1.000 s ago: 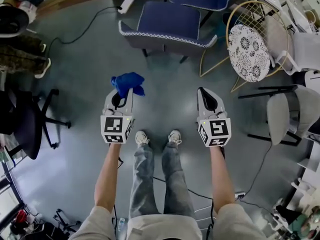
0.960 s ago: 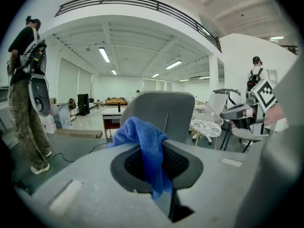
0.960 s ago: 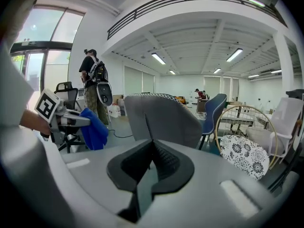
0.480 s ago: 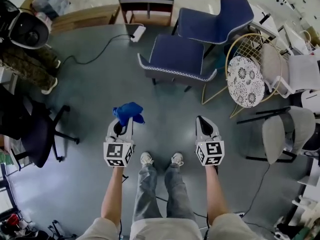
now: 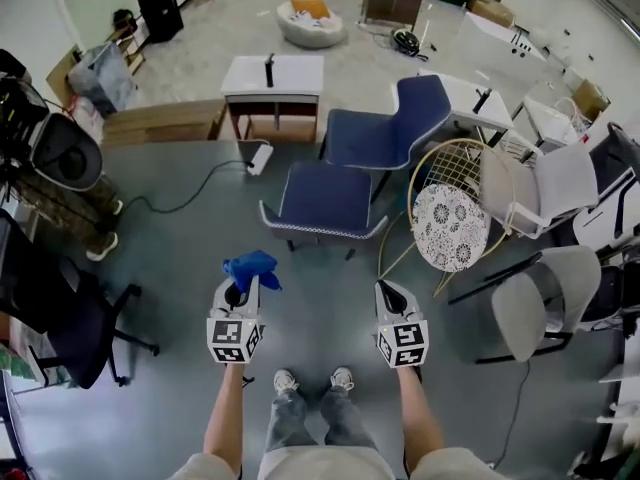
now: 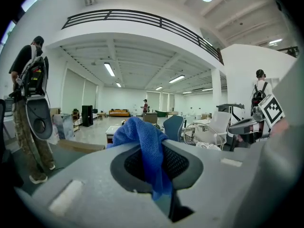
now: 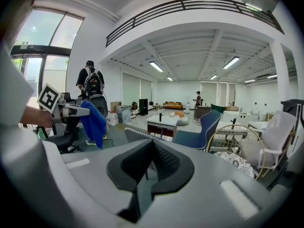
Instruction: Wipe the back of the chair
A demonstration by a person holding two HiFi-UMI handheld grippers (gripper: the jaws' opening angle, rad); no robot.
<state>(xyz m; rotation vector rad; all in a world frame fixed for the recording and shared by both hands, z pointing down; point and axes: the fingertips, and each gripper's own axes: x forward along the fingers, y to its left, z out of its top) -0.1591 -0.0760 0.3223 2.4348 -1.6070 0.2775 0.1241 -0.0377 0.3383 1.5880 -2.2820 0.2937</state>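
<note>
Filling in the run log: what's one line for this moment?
left gripper: shut on blue cloth | right gripper: shut, empty | blue chair: ahead, untouched

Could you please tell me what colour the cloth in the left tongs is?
Blue; the cloth shows best in the left gripper view.

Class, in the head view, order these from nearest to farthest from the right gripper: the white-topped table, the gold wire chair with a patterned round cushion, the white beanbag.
1. Gold wire chair, just ahead-right of the right gripper.
2. White-topped table, farther ahead, left.
3. White beanbag, far back.
</note>
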